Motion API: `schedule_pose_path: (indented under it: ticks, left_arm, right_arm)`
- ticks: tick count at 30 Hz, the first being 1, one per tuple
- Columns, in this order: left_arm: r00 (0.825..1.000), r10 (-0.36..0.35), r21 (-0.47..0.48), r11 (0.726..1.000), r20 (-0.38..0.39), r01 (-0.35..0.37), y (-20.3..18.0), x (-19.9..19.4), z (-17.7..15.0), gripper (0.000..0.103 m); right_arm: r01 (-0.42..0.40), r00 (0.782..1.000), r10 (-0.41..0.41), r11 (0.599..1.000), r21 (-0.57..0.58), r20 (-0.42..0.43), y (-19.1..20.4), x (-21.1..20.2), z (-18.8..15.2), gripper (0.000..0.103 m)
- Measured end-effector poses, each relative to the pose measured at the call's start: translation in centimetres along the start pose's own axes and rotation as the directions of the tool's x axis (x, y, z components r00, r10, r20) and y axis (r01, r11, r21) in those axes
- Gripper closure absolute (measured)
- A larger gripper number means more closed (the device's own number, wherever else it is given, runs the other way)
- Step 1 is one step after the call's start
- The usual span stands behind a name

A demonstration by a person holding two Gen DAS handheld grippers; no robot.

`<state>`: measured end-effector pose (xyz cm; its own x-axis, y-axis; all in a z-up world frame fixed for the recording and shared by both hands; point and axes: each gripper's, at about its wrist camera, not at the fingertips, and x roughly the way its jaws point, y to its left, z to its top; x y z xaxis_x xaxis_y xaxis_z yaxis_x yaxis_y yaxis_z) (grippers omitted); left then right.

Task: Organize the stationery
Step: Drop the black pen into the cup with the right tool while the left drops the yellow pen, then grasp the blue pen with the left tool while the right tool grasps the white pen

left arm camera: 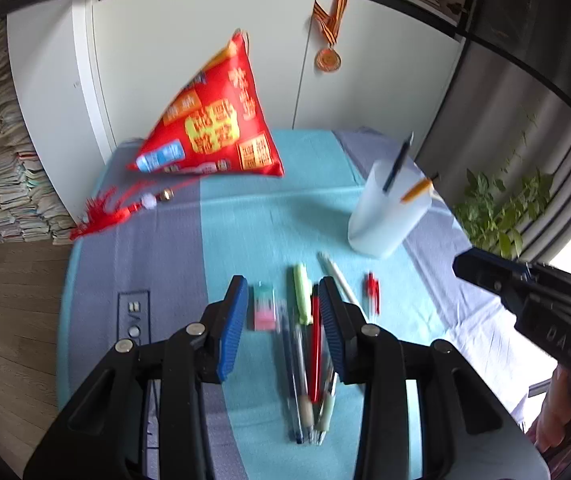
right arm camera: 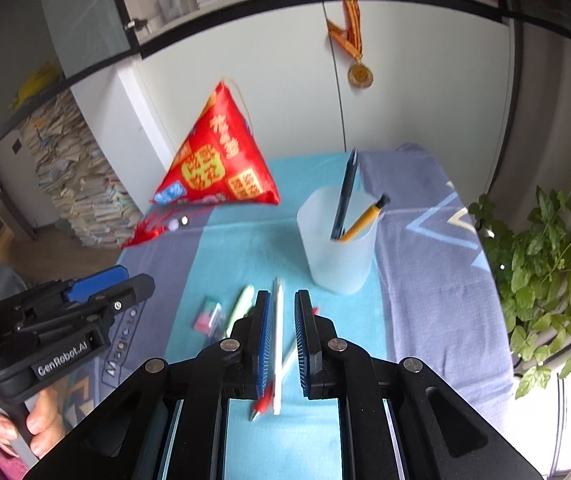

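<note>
Jaws of the left gripper (left arm camera: 281, 300) stood apart with nothing clamped, hovering over a row of pens (left arm camera: 305, 364) and a small eraser (left arm camera: 263, 306) on the blue cloth (left arm camera: 245, 224). Beyond them a translucent cup (left arm camera: 385, 220) held two pens; a red pyramid cushion (left arm camera: 221, 120) sat further back.

From the right wrist, the right gripper (right arm camera: 282, 312) had its jaws nearly together and empty, above a white pen (right arm camera: 278, 340) and a red pen (right arm camera: 263, 400). Its cup (right arm camera: 339, 256) stood just ahead, and the left gripper (right arm camera: 125, 280) hung at the left.
</note>
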<state>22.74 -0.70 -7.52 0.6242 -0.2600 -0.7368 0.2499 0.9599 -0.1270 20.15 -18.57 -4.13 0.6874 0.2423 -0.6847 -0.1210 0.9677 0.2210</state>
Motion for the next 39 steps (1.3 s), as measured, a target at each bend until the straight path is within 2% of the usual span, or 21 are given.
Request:
schedule_pose_path:
  ticks: [5, 10, 18, 26, 28, 30, 33, 36, 38, 39]
  left_arm:
    - [0.996, 0.017, 0.042, 0.999, -0.086, -0.014, 0.3, 2.8, -3.6, 0.070]
    - [0.990, 0.015, 0.075, 0.997, -0.142, -0.004, 0.4, 4.5, -5.6, 0.071]
    - [0.982, 0.032, 0.108, 0.994, -0.185, -0.012, -0.1, 6.3, -6.0, 0.071]
    - [0.985, 0.056, 0.129, 0.991, -0.164, -0.035, -0.4, 6.5, -5.7, 0.070]
    - [0.982, 0.076, 0.133, 0.990, -0.171, -0.054, -0.3, 6.7, -5.7, 0.070]
    - [0.982, 0.067, 0.125, 0.991, -0.178, -0.045, 0.0, 6.7, -5.8, 0.068]
    - [0.976, 0.039, 0.105, 0.994, -0.213, -0.017, 0.0, 7.0, -6.0, 0.071]
    - [0.974, 0.077, 0.146, 0.988, -0.212, -0.047, -0.9, 7.3, -6.2, 0.071]
    - [0.975, 0.072, 0.151, 0.988, -0.209, -0.041, -1.3, 7.3, -6.1, 0.071]
    - [0.976, 0.067, 0.148, 0.988, -0.209, -0.036, -1.3, 7.4, -6.0, 0.075]
  right_arm:
    - [0.008, 0.997, -0.011, 0.999, -0.034, -0.078, 0.5, 2.0, -1.8, 0.092]
    - [0.011, 0.988, -0.018, 0.999, -0.043, -0.155, 0.4, 4.0, -3.4, 0.092]
    - [0.014, 0.982, -0.023, 0.999, -0.049, -0.188, 0.7, 5.2, -3.9, 0.092]
    - [0.013, 0.974, -0.024, 0.999, -0.053, -0.227, 0.8, 6.5, -4.6, 0.092]
    - [0.011, 0.973, -0.024, 0.998, -0.056, -0.231, 1.0, 6.7, -4.7, 0.092]
    - [0.009, 0.971, -0.024, 0.998, -0.066, -0.238, 1.2, 6.9, -4.8, 0.092]
    - [0.006, 0.967, -0.027, 0.996, -0.084, -0.253, 1.5, 7.3, -5.2, 0.092]
    - [0.015, 0.962, -0.038, 0.996, -0.086, -0.271, 1.5, 7.9, -5.5, 0.092]
    - [0.023, 0.960, -0.048, 0.995, -0.094, -0.275, 1.4, 8.2, -5.8, 0.092]
    - [0.025, 0.959, -0.052, 0.995, -0.100, -0.280, 1.4, 8.3, -5.9, 0.092]
